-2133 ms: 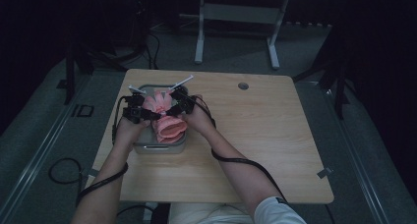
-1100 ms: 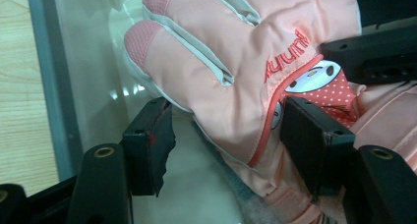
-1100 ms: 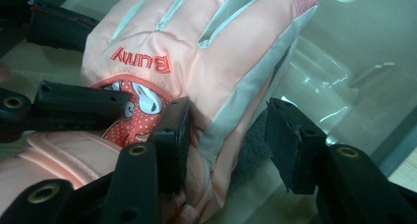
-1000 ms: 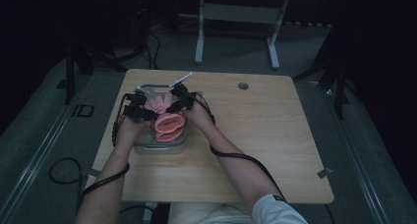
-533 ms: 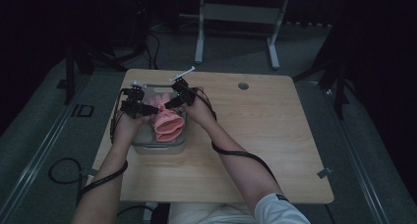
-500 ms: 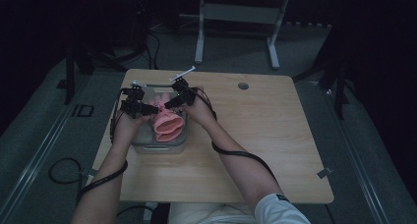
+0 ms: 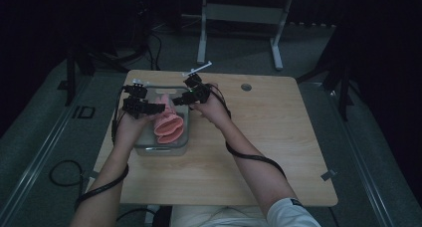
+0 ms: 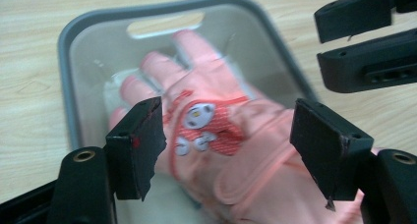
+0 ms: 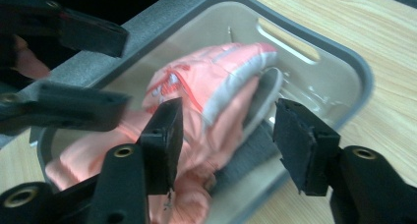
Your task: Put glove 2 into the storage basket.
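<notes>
Pink gloves (image 7: pixel 168 123) lie heaped in the clear grey-rimmed bin (image 7: pixel 161 150), cuffs spilling toward the near rim, fingers pointing to the far handle slot! In the left gripper view the top glove (image 8: pixel 211 130) shows a little cartoon patch on a red panel, fingers spread over the bin (image 8: pixel 74 62) floor. From the right gripper view, a grey-palmed glove (image 9: pixel 216 86) lies against the bin (image 9: pixel 354 71) wall, with bare floor beyond it by the slot.

Left tool (image 7: pixel 149 107) hangs over the bin's left edge, its jaws just spread apart and nothing pinched between them — released. Right tool (image 7: pixel 180 98) hovers over the far right corner, its jaws just widened too, gripping nothing. The two tools stand close, tips facing each other across the pile, tight room between them.

Bin sits at the desk's (image 7: pixel 278 152) left side, close to that edge. Rightward it's wide open wood, a cable grommet (image 7: pixel 246 86) at the far edge. Cables trail back along both forearms.
</notes>
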### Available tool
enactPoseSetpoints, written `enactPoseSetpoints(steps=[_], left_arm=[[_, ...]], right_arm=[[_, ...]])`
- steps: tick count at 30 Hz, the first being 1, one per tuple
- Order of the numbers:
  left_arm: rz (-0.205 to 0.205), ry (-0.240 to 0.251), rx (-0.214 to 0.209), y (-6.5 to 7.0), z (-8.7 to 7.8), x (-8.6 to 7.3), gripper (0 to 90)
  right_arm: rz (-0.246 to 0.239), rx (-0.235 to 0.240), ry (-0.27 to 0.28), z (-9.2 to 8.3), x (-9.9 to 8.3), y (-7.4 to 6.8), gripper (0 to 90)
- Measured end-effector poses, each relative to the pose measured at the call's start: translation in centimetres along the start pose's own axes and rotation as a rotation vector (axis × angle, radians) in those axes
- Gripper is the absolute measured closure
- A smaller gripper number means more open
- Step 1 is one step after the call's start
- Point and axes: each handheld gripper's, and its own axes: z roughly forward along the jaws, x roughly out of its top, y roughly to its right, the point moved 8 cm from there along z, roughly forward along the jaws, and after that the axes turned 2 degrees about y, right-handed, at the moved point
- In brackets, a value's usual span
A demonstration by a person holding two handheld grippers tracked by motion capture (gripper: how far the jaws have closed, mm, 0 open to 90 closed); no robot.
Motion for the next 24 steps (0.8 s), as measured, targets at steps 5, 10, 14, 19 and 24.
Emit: enactPoseSetpoints(steps=[5,10,14,19,24], left_arm=[[0.058,0.033,-0.006,2.1,-0.6,0.3,14.1],[0.120,0.054,-0.016,4.6,-0.7,0.4,8.3],[0.180,0.057,-0.043,6.9,-0.8,0.1,3.8],[0.217,0.067,-0.076,8.8,-0.6,-0.4,1.6],[0.246,0.087,-0.139,11.4,-0.5,-1.1,1.6]], right_arm=[[-0.008,0.013,0.012,-1.4,-0.9,0.6,32.3],[-0.026,0.051,0.024,-2.5,-1.8,0.7,26.3],[-0.036,0.063,0.029,-2.9,-2.6,0.8,20.4],[-0.027,0.056,0.044,-3.6,-4.1,1.5,16.4],[-0.039,0.038,0.047,-4.1,-5.7,1.9,14.9]])
